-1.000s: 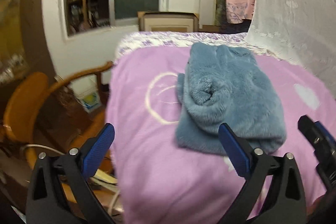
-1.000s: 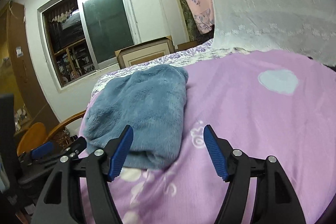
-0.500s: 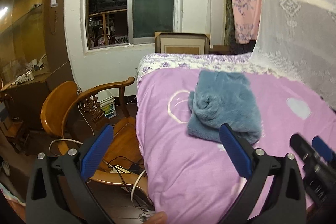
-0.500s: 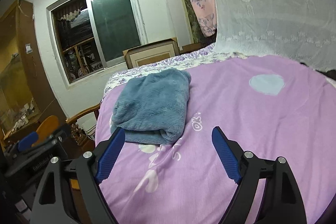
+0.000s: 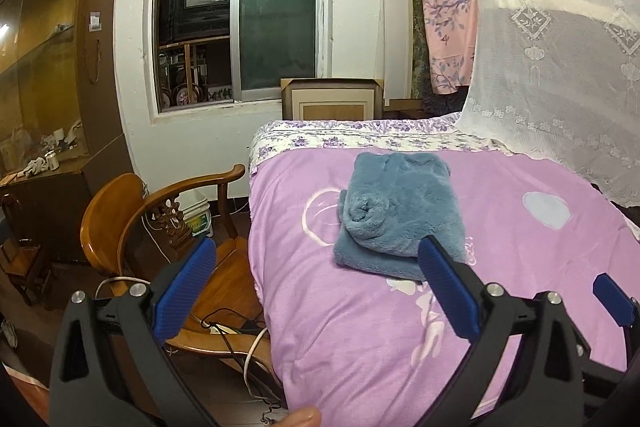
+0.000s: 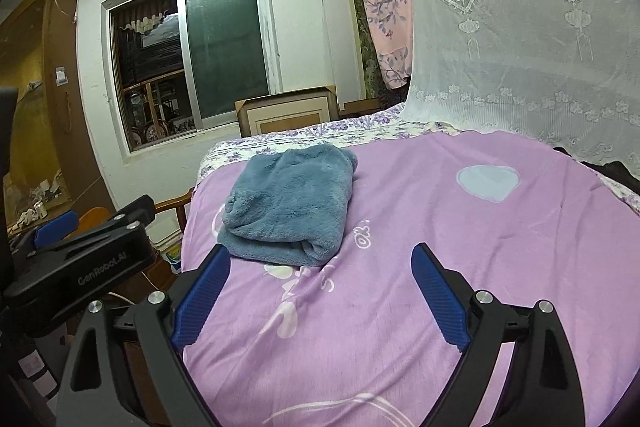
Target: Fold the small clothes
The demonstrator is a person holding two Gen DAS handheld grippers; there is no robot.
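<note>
The fluffy blue-grey fleece garment [image 5: 400,215] lies folded into a compact rectangular bundle on the purple printed bed cover [image 5: 360,327], ahead of both claws and clear of them. Its layers are stacked flat, with a rolled cuff or sleeve end showing on the side nearest the left claw [image 5: 316,291]. This placement suggests the fold is finished: the bundle rests on its broadest face, so it should hold its shape unaided, and neither claw needs to restrain it

The left claw has its blue ribbed pads [image 5: 448,291] spread wide, nothing between them. It points slightly downward toward the bed, with the bundle ahead and right of its centre line; the curved wooden armchair [image 5: 132,223] stands ahead on its left, off the bed edge

The jaws of the right claw [image 6: 320,297] are opening, and nothing lies between them. The bundle [image 6: 292,207] sits ahead and left of its centre line; bare cover lies directly ahead. It is also pitched slightly downward. The left claw's black body [image 6: 80,267] appears just beside it on its left

A white lace net curtain [image 6: 520,47] hangs beyond the bed, ahead and right of both claws, well apart from the garment
</note>
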